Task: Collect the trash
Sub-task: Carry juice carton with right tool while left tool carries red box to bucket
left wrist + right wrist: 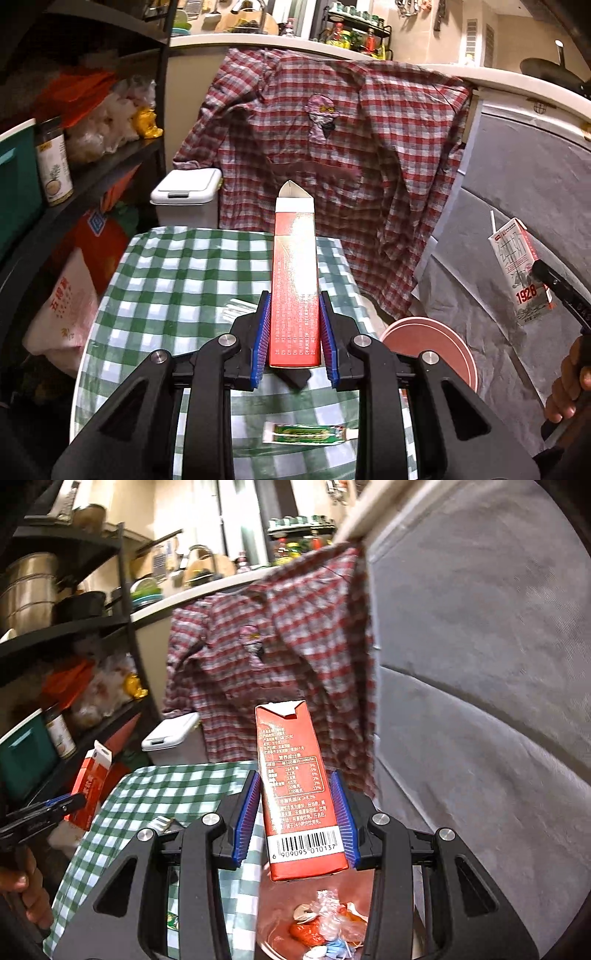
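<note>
The tall red cardboard box with a white folded end flap [295,280] stands clamped between the blue ribbed pads of the left claw [294,332], held up above the round surface covered in a green-and-white checked cloth [177,273]. The red-and-white milk carton with a barcode near its base [301,794] is likewise pinched in the right claw [297,812], lifted over the pink round plate [273,915] at the cloth's right edge; in the left wrist view a white straw sticks from its top. Both claws are clenched on their loads, neither released.

Taking the white lidded trash bin [186,195] as landmark: it sits on the floor behind the surface's far left edge, in front of the red plaid shirt [332,155] draped from the counter, and its lid looks closed. Both cartons are near it, on the viewer's side of it and higher.

More trash remains: a small green sachet [308,435] lies on the cloth well short of the bin, and crumpled clear wrappers with red and blue scraps [325,926] fill the plate.

The step in hand seems to be carrying both cartons to the bin. Next, I judge, the closed lid must be opened, which is awkward with both claws full, before either carton can be dropped in.
</note>
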Motion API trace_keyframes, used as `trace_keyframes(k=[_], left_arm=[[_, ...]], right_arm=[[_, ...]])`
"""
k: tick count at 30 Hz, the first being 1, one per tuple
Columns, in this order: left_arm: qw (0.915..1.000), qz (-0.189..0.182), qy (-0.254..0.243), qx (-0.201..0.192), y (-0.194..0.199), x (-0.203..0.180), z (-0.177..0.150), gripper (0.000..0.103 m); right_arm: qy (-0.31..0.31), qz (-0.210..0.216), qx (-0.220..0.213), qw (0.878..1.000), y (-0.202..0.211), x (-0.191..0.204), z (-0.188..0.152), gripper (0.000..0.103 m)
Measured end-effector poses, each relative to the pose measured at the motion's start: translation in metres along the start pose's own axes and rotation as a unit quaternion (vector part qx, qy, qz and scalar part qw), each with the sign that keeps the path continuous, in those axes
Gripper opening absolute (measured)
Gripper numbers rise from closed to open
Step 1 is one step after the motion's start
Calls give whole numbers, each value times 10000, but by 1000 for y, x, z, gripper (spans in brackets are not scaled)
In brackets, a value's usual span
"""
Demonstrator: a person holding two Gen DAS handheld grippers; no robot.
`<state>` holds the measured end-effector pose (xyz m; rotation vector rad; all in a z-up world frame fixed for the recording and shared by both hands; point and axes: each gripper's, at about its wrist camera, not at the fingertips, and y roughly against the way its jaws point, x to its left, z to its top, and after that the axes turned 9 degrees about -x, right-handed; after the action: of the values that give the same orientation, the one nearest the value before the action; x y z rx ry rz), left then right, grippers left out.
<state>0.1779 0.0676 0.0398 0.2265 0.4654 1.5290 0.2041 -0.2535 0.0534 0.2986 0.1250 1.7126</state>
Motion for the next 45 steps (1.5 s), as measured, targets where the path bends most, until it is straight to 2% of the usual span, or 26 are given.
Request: trace_keyframes(k=[10, 28, 38, 45], left_arm=[[9997, -178, -116, 78, -17, -36, -5, 25], [9980, -463, -337, 281, -38, -77, -19, 25], [9941, -865, -444, 484, -52, -100, -33, 25], [9864, -1316, -719, 674, -59, -131, -48, 25]], right_arm=[[293, -274, -110, 9991, 6, -15, -7, 40], [120, -380, -31, 9992, 2, -39, -12, 40], [-33, -335, 162, 9993, -6, -45, -16, 40], [32, -298, 297, 9991, -16, -41, -19, 40]])
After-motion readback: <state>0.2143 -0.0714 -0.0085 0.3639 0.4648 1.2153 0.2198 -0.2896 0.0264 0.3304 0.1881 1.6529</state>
